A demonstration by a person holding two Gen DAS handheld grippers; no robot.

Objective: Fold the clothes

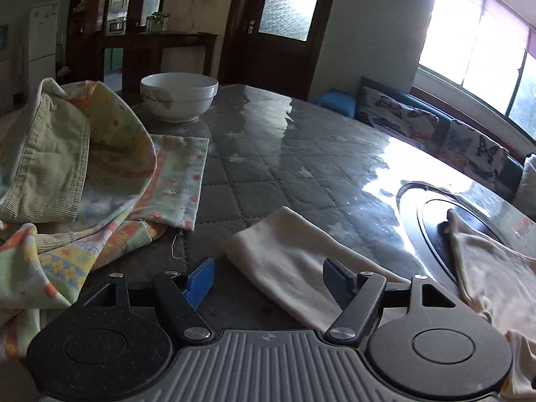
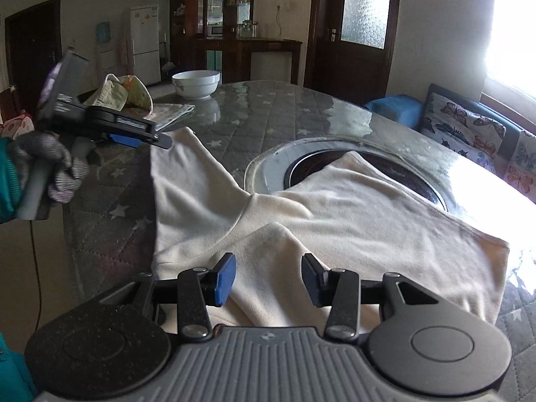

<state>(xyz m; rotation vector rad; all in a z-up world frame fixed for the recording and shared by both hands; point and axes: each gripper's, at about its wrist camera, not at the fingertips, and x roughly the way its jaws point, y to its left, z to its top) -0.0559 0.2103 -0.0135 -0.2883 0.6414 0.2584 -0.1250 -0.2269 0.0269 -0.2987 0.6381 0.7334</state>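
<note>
A cream long-sleeved garment (image 2: 351,214) lies spread on the quilted grey table (image 2: 268,117), partly over a round recessed burner (image 2: 335,164). One sleeve (image 1: 291,261) stretches toward the left. My left gripper (image 1: 271,278) is open just above that sleeve's cuff end, nothing between its blue pads. In the right wrist view the left gripper (image 2: 147,139) shows side-on, held by a gloved hand (image 2: 50,167). My right gripper (image 2: 268,278) is open over a raised fold of the other sleeve (image 2: 268,254), fingers on either side of it.
A heap of floral and green corduroy clothes (image 1: 73,167) sits at the table's left. A white bowl (image 1: 179,95) stands at the far edge. A sofa with butterfly cushions (image 1: 435,134) runs along the right under bright windows.
</note>
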